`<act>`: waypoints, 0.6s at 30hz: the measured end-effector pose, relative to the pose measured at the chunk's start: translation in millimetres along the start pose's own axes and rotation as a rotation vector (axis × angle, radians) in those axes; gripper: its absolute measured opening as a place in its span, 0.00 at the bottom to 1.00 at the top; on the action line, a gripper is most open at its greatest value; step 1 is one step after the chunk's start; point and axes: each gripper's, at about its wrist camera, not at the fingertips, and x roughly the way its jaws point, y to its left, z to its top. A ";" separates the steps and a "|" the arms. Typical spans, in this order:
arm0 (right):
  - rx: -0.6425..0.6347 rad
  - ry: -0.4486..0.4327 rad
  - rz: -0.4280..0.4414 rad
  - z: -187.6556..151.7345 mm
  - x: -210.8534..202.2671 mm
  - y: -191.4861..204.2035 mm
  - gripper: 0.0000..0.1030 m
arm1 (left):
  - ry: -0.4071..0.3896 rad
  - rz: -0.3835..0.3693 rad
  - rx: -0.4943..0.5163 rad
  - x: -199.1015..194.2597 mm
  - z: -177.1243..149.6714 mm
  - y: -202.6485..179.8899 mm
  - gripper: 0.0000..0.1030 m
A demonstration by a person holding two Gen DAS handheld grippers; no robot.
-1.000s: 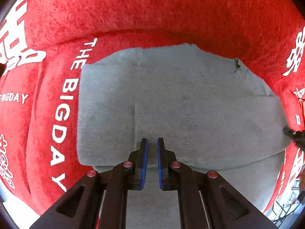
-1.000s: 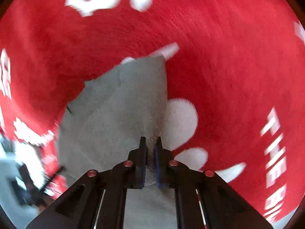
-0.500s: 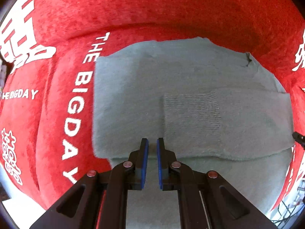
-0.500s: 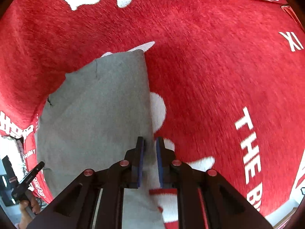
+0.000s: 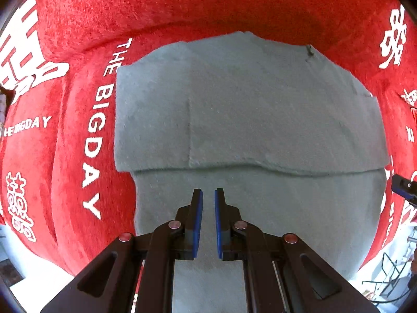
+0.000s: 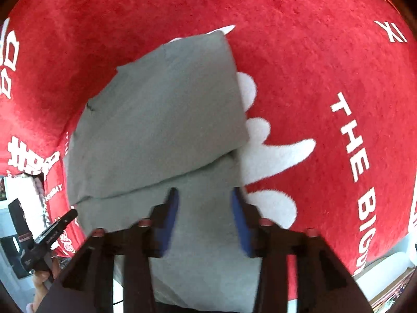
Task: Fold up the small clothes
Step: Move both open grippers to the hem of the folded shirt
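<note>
Now the left tool (image 5: 208,195) is hovering closed and empty over the near part of the grey garment (image 5: 247,109), which is lying folded on the red blanket (image 5: 208,7). Beyond its tips, the folded flap's edge is crossing left to right. The right tool (image 6: 204,195), pinching the cloth a second ago, has just been opening, with nothing gripped.

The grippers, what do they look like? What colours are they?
Both are black plastic, shaped like tongs. The left gripper has two straight black fingers lined with blue pads, and round reddish rivets dot its angular black arms. The right gripper looks the same, though blurred: black fingers, blue pads, reddish rivets.
</note>
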 end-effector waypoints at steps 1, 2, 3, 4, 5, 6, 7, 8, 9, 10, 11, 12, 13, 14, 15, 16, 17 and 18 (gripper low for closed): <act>-0.006 0.003 0.001 -1.6 -0.3 2.2 0.47 | 0.004 -0.001 -0.005 -1.5 -1.6 -2.5 0.09; -0.009 0.011 0.004 -3.2 0.1 4.4 0.47 | 0.002 -0.009 -0.019 -3.9 -3.5 -4.8 0.14; -0.009 0.015 0.007 -4.1 0.6 5.8 0.48 | 0.000 -0.015 -0.028 -5.0 -4.2 -4.8 0.49; -0.011 0.021 0.013 -5.4 0.8 7.4 0.49 | -0.004 -0.017 -0.044 -7.3 -6.0 -4.5 0.95; -0.016 0.026 0.013 -5.3 2.4 10.0 0.52 | -0.023 -0.007 -0.065 -11.5 -8.3 -4.7 1.00; -0.022 0.029 0.013 -6.3 1.3 10.3 0.53 | -0.058 0.007 -0.078 -17.3 -11.4 -5.9 1.00; -0.037 0.032 0.012 -7.3 1.2 13.0 0.56 | -0.063 0.007 -0.077 -19.2 -13.1 -7.2 1.00; -0.056 0.033 0.009 -8.5 1.1 16.1 0.58 | -0.058 0.007 -0.078 -19.3 -14.4 -9.4 1.00; -0.077 0.036 0.003 -10.0 1.0 19.0 0.60 | -0.055 0.008 -0.083 -19.7 -16.3 -10.6 1.00; -0.088 0.038 0.000 -12.6 -1.1 18.5 0.63 | -0.053 0.009 -0.086 -19.9 -17.2 -11.1 1.00; -0.102 0.044 0.002 -14.6 -1.3 20.1 0.66 | -0.049 0.012 -0.091 -19.9 -18.1 -12.4 1.00; -0.113 0.049 0.005 -16.5 -1.3 21.6 0.66 | -0.049 0.018 -0.096 -20.2 -18.5 -13.0 1.00; -0.121 0.052 0.006 -17.8 -1.5 22.3 0.67 | -0.049 0.028 -0.101 -20.7 -18.7 -13.2 1.00; -0.135 0.058 0.007 -19.8 -1.4 24.0 0.68 | -0.050 0.043 -0.109 -20.6 -18.3 -14.5 1.00; -0.147 0.062 0.007 -20.9 -1.0 25.3 0.68 | -0.054 0.051 -0.116 -21.3 -18.3 -14.6 1.00; -0.155 0.065 0.008 -21.6 -0.9 26.1 0.69 | -0.058 0.058 -0.126 -21.1 -18.5 -13.5 1.00; -0.167 0.072 0.014 -23.3 -0.9 26.8 0.70 | -0.058 0.064 -0.141 -21.4 -19.7 -13.0 1.00; -0.178 0.079 0.019 -25.1 -0.9 27.6 0.70 | -0.054 0.068 -0.151 -20.9 -20.4 -12.8 1.00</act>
